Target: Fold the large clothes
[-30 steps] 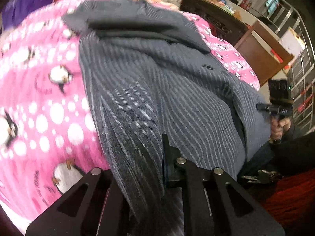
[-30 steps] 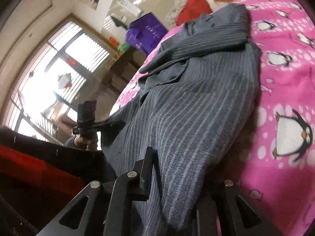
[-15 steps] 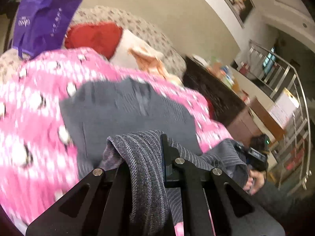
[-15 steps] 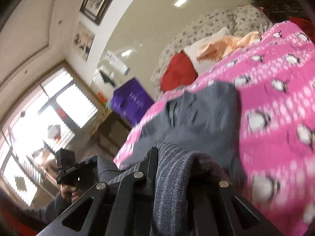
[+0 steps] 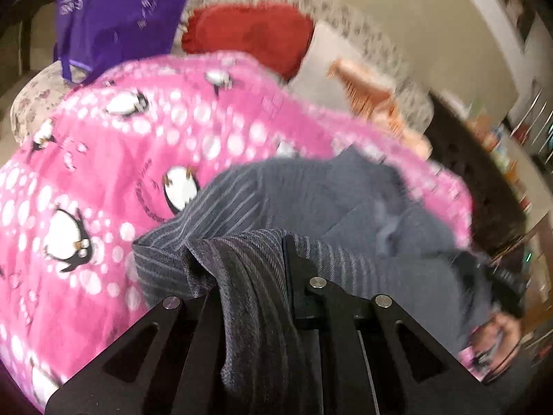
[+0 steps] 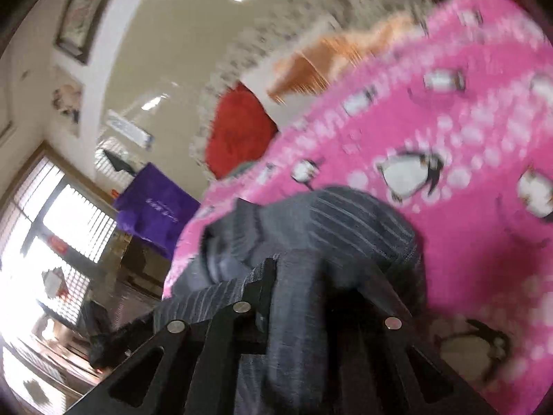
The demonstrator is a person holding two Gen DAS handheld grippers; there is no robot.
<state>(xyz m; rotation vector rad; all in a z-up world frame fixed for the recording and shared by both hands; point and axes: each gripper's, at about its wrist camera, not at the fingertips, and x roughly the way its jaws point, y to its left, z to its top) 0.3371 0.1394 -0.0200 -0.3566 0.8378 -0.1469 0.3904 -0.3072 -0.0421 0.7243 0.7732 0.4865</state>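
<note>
Your left gripper (image 5: 255,276) is clamped on a bunched edge of the striped grey garment (image 5: 311,200); your right gripper (image 6: 297,283) pinches another edge of it — jaws nearly closed. The garment lies doubled over on the pink blanket (image 5: 103,159). Beyond — a red pillow (image 5: 249,34) and purple bag (image 5: 121,7).

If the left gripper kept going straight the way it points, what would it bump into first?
Probably the grey jacket it already grips, folded on the pink blanket just ahead of the left gripper. Blur makes depth uncertain.
</note>
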